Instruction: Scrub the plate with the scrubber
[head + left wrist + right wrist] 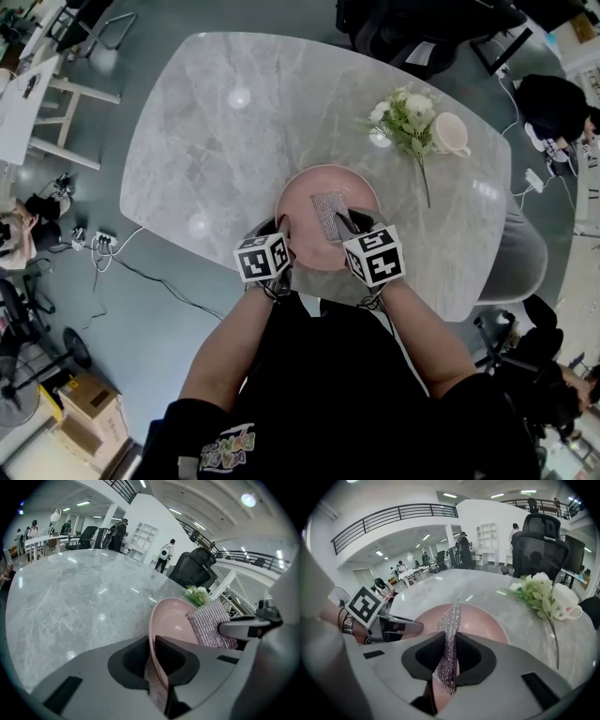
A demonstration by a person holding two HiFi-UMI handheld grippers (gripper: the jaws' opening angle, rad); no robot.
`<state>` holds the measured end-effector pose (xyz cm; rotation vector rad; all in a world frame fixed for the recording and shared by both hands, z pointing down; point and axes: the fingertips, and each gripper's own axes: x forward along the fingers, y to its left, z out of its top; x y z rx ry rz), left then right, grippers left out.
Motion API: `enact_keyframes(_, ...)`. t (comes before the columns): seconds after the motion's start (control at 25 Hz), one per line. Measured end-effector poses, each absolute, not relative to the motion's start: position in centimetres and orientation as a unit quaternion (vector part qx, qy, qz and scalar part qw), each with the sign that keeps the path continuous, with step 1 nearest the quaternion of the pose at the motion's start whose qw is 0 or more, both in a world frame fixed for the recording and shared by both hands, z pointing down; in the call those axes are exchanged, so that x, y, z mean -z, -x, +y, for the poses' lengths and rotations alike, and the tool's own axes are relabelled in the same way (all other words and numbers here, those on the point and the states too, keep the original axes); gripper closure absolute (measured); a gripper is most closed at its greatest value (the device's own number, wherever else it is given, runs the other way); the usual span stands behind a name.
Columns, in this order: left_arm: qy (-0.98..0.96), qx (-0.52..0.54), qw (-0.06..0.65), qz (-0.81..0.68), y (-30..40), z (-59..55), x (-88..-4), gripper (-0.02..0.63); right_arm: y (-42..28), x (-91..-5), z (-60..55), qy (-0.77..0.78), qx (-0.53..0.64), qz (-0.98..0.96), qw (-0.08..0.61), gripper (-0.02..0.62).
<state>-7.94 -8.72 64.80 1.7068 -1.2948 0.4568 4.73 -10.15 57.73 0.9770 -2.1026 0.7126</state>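
Note:
A pink plate [305, 197] lies on the marble table [216, 131] near its front edge. My left gripper [281, 230] is shut on the plate's near left rim; in the left gripper view the rim [153, 641] stands clamped between the jaws. My right gripper [347, 225] is shut on a silvery mesh scrubber [328, 214], which rests over the plate's middle. The scrubber [449, 641] runs edge-on through the jaws in the right gripper view, above the plate [480, 620]. The left gripper view shows the scrubber [211, 625] flat against the plate [171, 620].
A spray of white flowers [410, 120] and a cream cup [451, 134] lie on the table behind and right of the plate. Chairs and cables surround the table on the floor. A black office chair [541, 543] stands beyond the far edge.

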Motion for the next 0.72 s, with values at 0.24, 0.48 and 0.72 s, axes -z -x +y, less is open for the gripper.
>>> enact_keyframes(0.24, -0.687, -0.180, 0.458, -0.534, 8.0, -8.7, -64.9, 0.552, -2.1, -59.1, -6.5, -0.374, -0.372, -0.793, 0.305, 0.520)
enact_keyframes(0.48, -0.680, -0.176, 0.459, -0.544, 8.0, -8.9, -64.9, 0.554, -1.4, -59.7, -4.7, -0.347, -0.359, -0.799, 0.335, 0.522)
enact_keyframes(0.72, -0.679, -0.173, 0.460, -0.545, 8.0, -9.1, -64.8, 0.554, -3.5, -60.3, -3.8, -0.319, -0.275, -0.812, 0.403, 0.522)
